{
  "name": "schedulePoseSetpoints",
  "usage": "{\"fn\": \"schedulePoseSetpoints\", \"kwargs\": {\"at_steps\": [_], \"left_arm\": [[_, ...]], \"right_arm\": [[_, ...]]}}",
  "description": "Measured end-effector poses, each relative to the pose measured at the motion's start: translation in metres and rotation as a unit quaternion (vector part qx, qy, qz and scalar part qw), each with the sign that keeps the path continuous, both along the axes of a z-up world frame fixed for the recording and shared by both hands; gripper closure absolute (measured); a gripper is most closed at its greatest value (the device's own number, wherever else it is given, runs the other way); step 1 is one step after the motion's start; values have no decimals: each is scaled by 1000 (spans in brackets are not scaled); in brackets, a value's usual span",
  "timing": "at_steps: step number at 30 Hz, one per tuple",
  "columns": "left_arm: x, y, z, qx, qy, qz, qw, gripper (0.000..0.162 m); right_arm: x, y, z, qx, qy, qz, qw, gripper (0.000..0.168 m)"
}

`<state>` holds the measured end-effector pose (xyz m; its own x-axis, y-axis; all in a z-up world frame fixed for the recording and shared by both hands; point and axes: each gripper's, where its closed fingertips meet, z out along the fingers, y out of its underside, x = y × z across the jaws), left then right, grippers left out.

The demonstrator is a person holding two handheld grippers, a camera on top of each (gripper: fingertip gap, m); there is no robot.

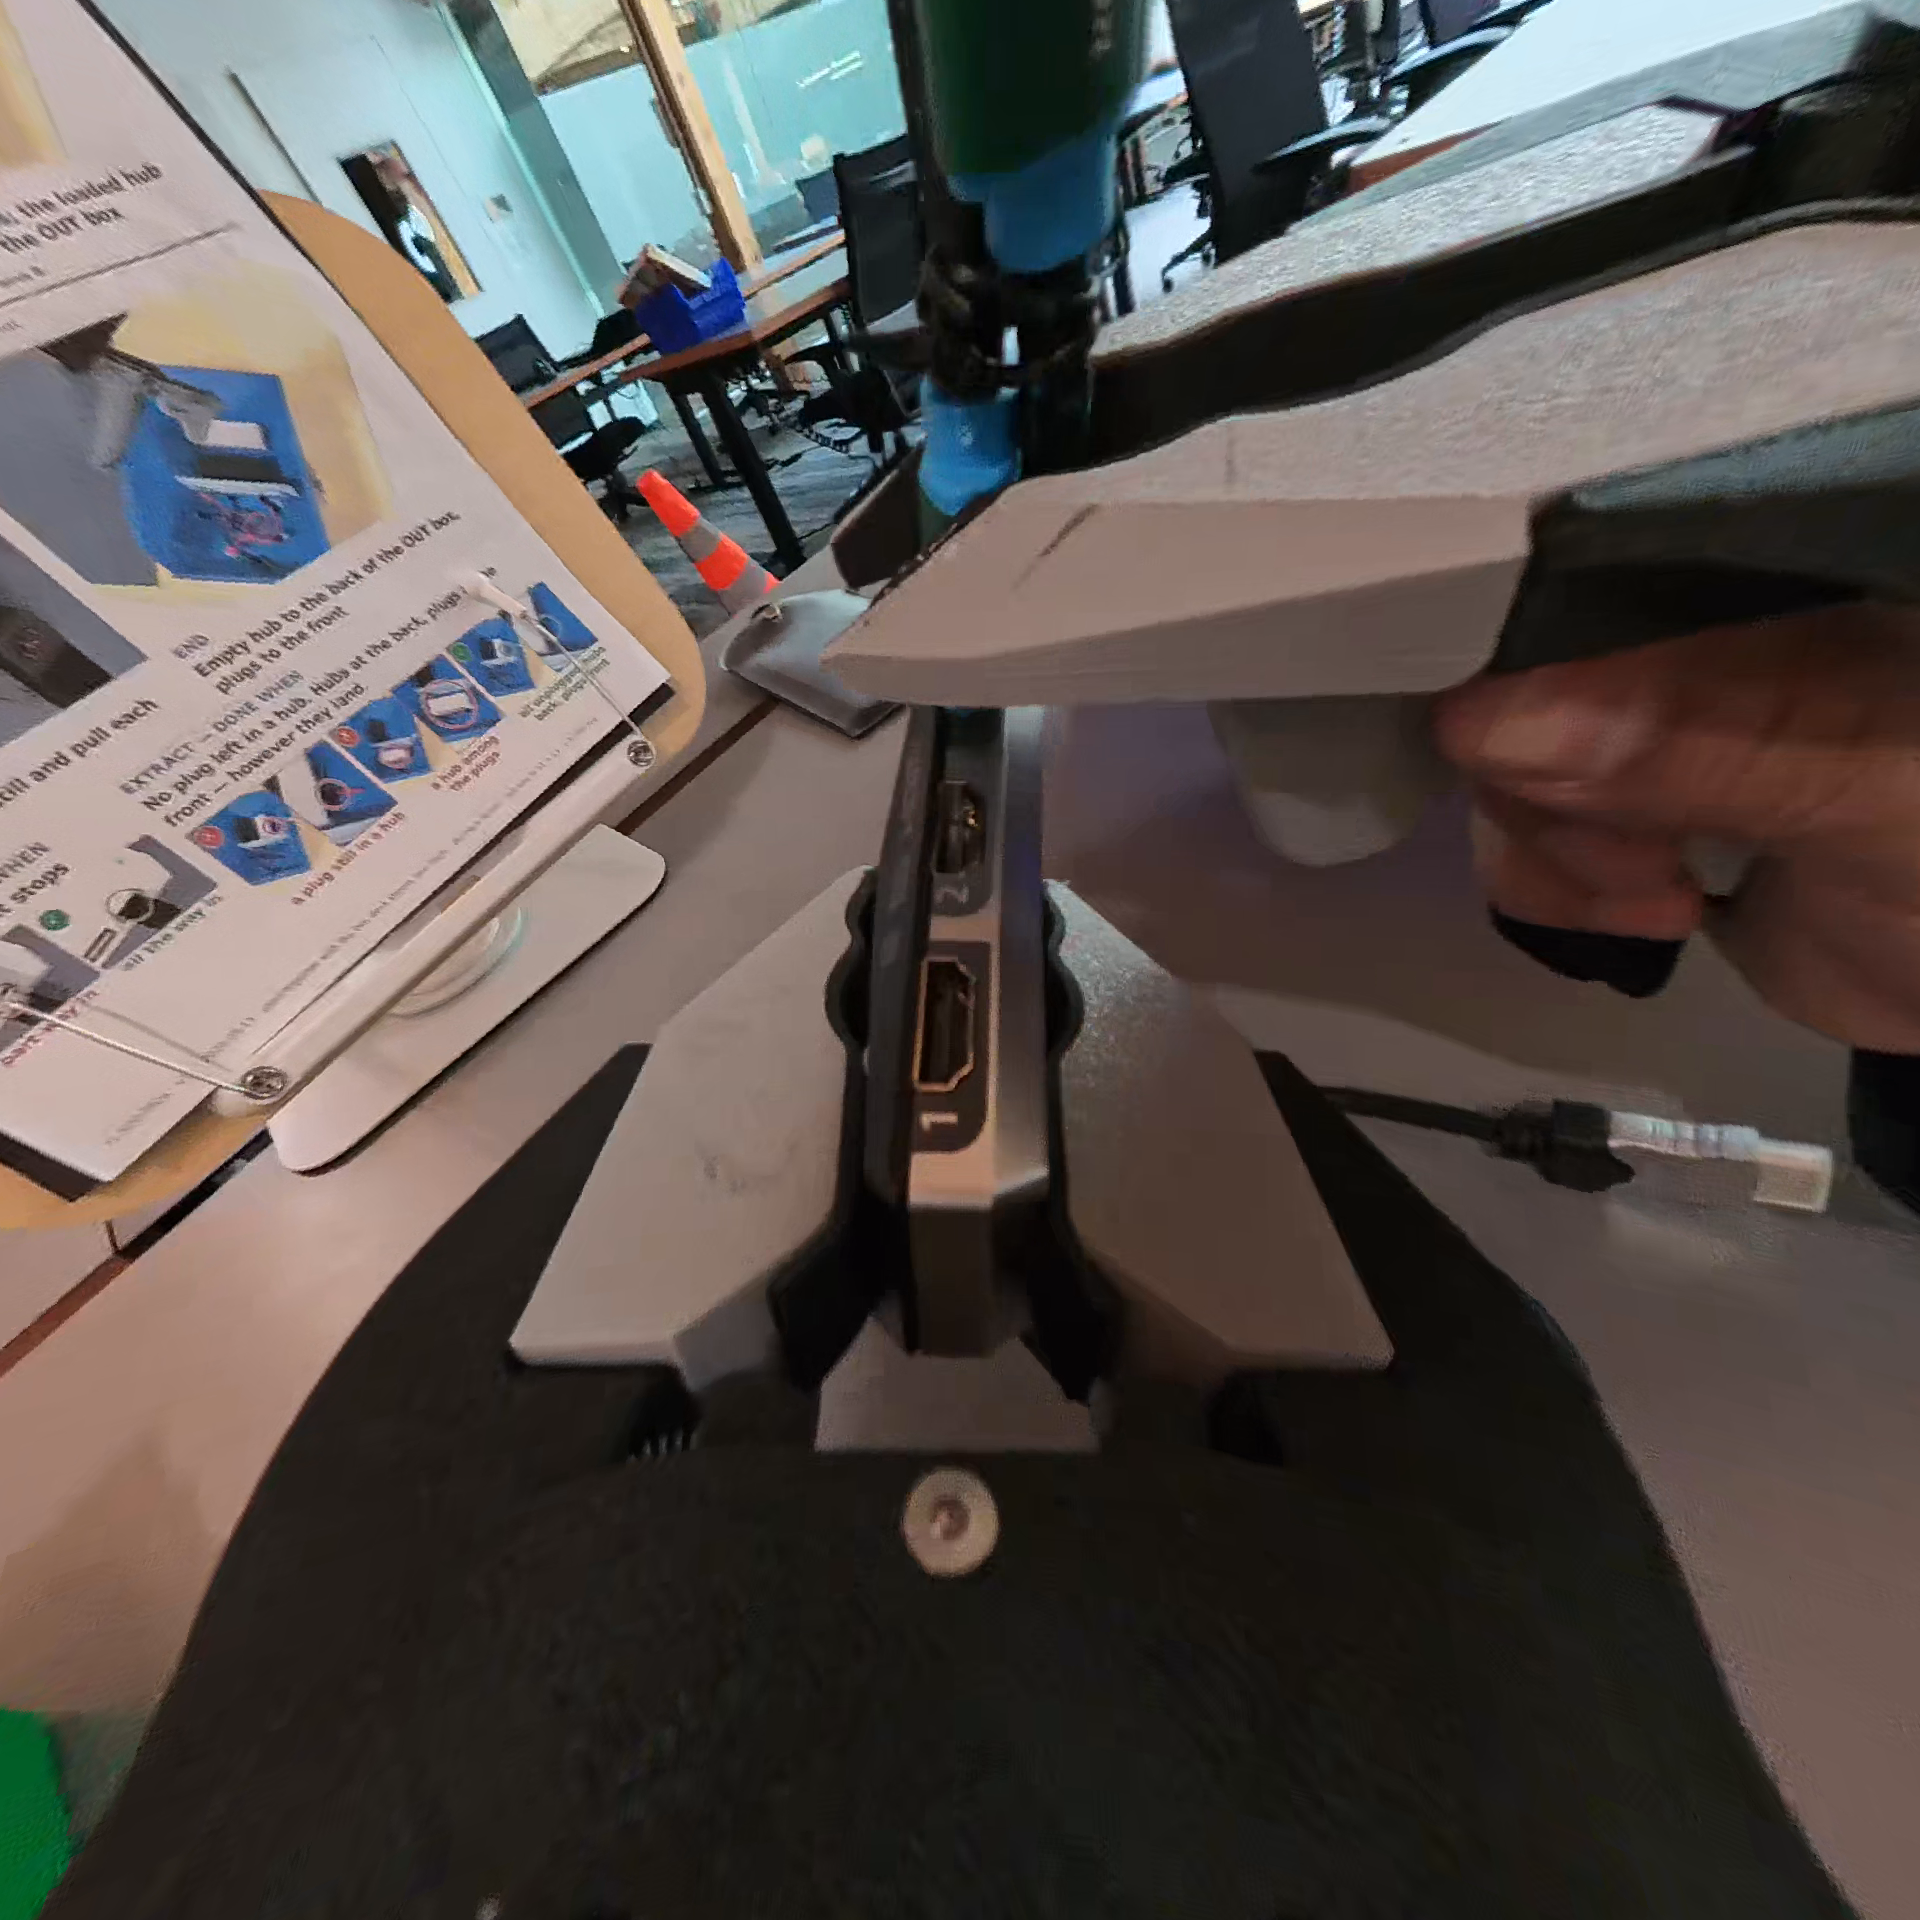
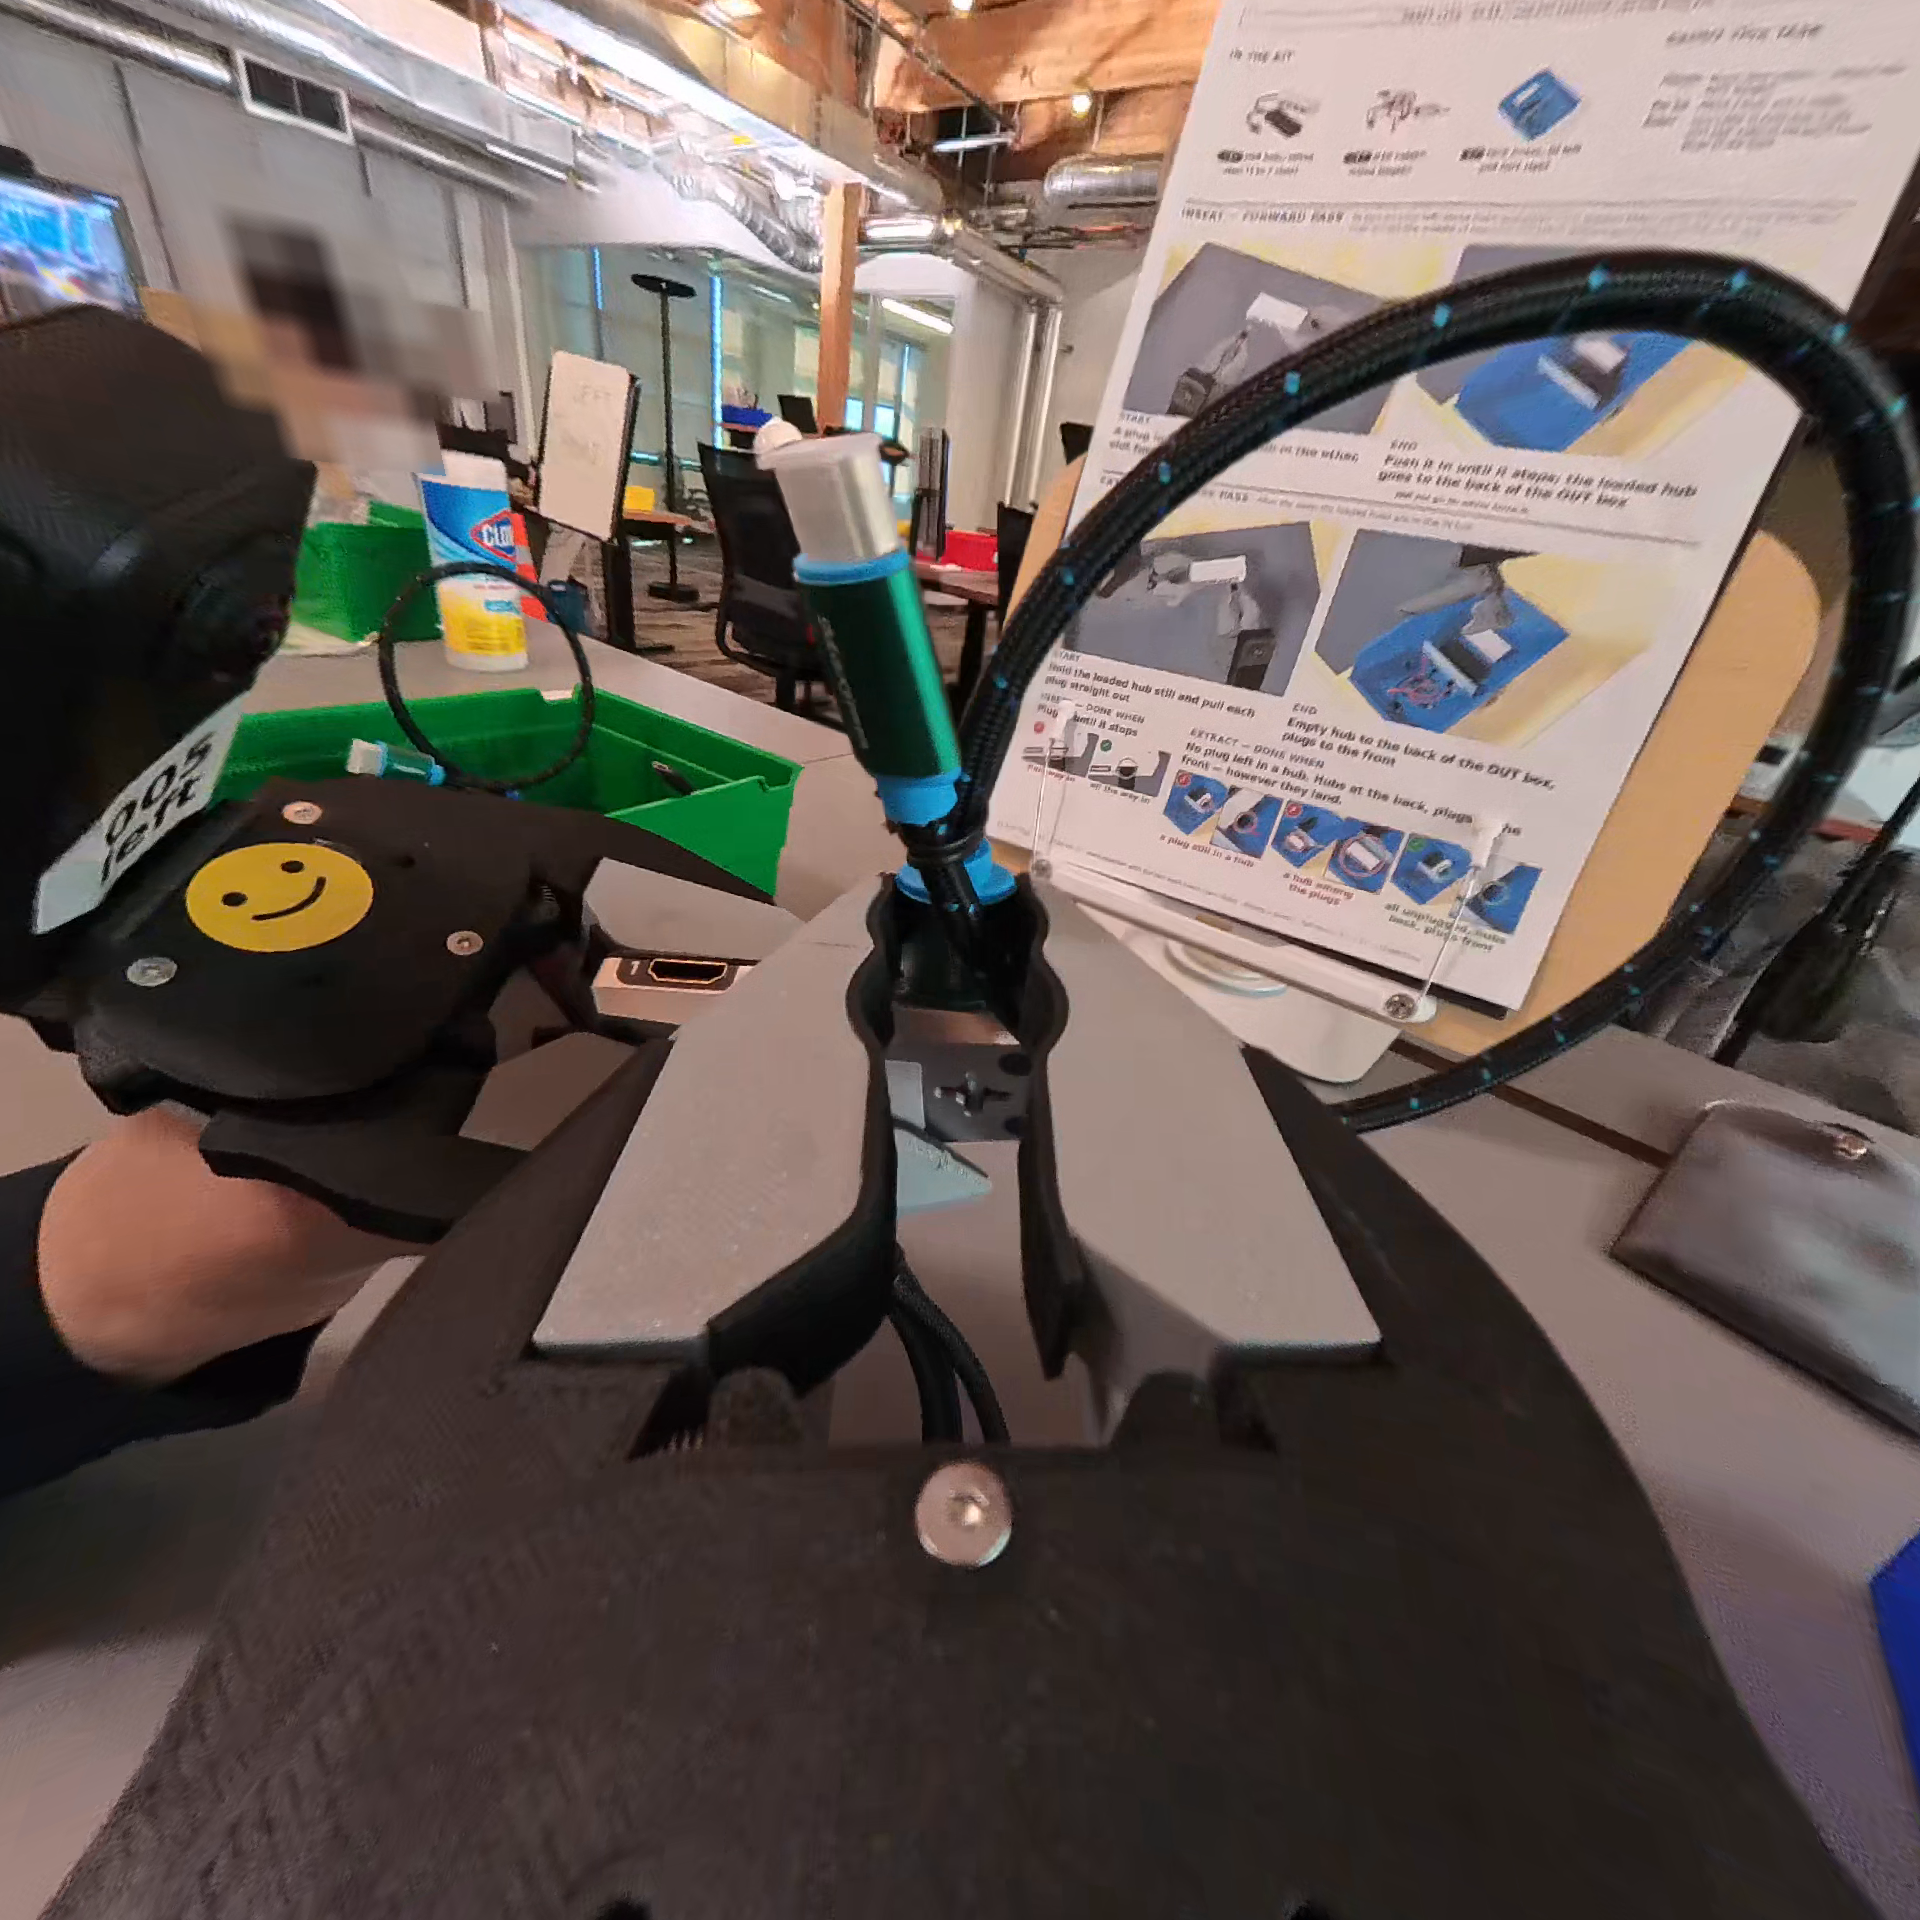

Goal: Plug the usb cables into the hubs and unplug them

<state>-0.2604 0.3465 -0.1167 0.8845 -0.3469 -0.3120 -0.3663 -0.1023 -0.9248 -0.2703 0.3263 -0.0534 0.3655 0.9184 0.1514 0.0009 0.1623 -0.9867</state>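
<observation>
My left gripper (image 1: 956, 914) is shut on a flat grey hub (image 1: 956, 1039), held on edge above the grey table, its ports facing me. My right gripper (image 2: 956, 935) is shut on a black braided cable (image 2: 1558, 301) at the base of its green plug (image 2: 883, 665). The plug has blue collars and a capped silver tip that points up and away. The cable loops round to the right. In the left wrist view the right gripper (image 1: 956, 499) hovers over the hub's far end. In the right wrist view the left gripper (image 2: 561, 982) sits close on the left with the hub (image 2: 675, 971).
An instruction sheet on a white stand (image 1: 312, 623) (image 2: 1403, 520) stands just behind. A green bin (image 2: 582, 758) with another cable and a wipes canister (image 2: 478, 561) lie far left. A grey pouch (image 2: 1787, 1226) and a loose white-tipped cable (image 1: 1766, 1169) lie on the table. My right fingertips sit around 6 cm from my left ones.
</observation>
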Motion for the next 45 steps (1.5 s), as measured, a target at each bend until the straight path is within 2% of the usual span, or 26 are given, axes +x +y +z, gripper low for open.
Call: {"fn": "schedulePoseSetpoints", "kwargs": {"at_steps": [2,3,6,9,15,19,23,25,27,28,31,34,36,39,41,43,45], "left_arm": [[-1,-1,-4,-6,-1,0,1000,135],[0,-3,-2,-1,4,-3,1000,135],[1,-5,4,15,31,2,999,135],[0,-1,-3,5,38,3,999,135],[-6,3,-10,-12,34,14,999,134],[-1,4,-12,-25,-2,-5,1000,135],[0,5,-5,0,9,15,1000,135],[3,-2,5,34,28,16,999,135],[11,-11,8,41,9,-10,999,134],[16,-16,9,35,-15,-39,999,127],[20,-34,8,-40,-113,-123,985,110],[20,-53,14,-107,-167,-190,962,97],[24,-62,13,-131,-150,-232,952,87],[31,-69,8,-149,-118,-292,937,62],[32,-72,10,-157,-135,-331,921,68],[32,-80,22,-165,-188,-379,891,72],[24,-72,31,-161,-244,-378,878,80]], "right_arm": [[-1,2,-5,-28,5,17,999,150],[-2,2,-8,-74,21,43,996,150],[-4,6,-21,-263,80,148,950,149],[-2,8,-26,-314,96,167,930,148],[-2,9,-22,-266,88,131,951,148],[1,10,-18,-171,77,71,980,149],[-3,16,-25,-257,126,122,950,149],[-3,9,-23,-246,127,162,947,149],[-1,2,-22,-191,102,166,962,150],[0,-1,-21,-168,93,171,966,150],[6,-3,-15,-131,84,194,968,150],[17,-4,-5,-117,111,250,955,150],[23,-11,-1,-114,125,310,936,150],[30,-19,3,-117,139,392,902,150],[34,-18,5,-111,149,421,888,150],[39,-16,9,-105,164,442,875,151],[45,-16,11,-93,177,463,863,151]]}}
